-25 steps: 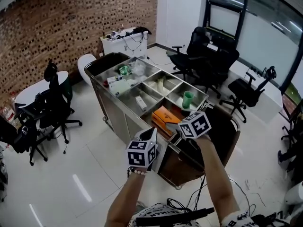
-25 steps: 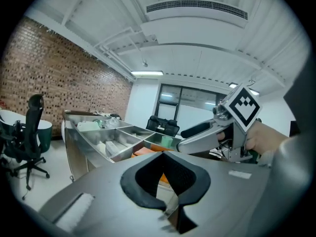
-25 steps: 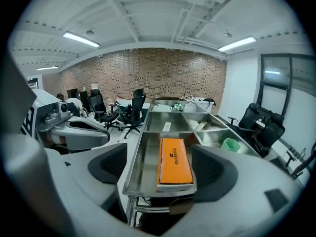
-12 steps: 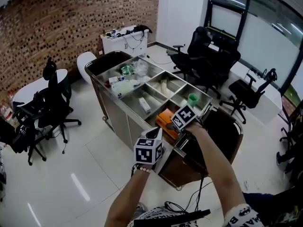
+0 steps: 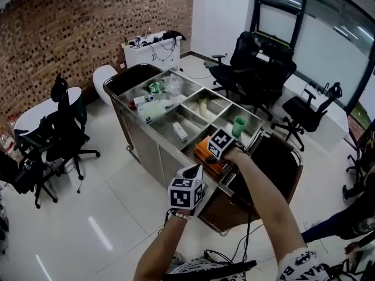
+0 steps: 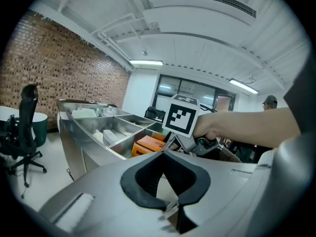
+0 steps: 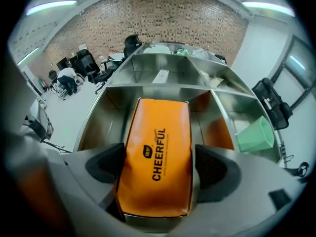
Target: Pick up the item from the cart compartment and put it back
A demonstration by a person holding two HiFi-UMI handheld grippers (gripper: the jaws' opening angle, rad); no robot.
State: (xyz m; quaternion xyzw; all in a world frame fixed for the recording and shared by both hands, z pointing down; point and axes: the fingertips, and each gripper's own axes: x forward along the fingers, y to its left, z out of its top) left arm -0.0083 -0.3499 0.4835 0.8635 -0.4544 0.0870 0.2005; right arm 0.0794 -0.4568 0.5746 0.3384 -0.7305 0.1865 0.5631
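If the right gripper (image 7: 158, 168), jaws just opened wide astride the orange pack (image 7: 158, 132), pinches off-centre, the pack may slip; the left gripper (image 6: 177, 201) is closed on nothing.

The only word I can read is "CHEERFUL", printed in black lengthwise on the orange pouch (image 7: 157, 157) below me.

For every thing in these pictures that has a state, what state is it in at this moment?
right gripper: open; its jaws have just been opening, with the orange pack between them, not gripped.
left gripper: shut, nothing between its jaws.
orange pack: lying flat in its cart compartment, not lifted.
green cup: upright in the neighbouring compartment.
cart: top open, no lid.
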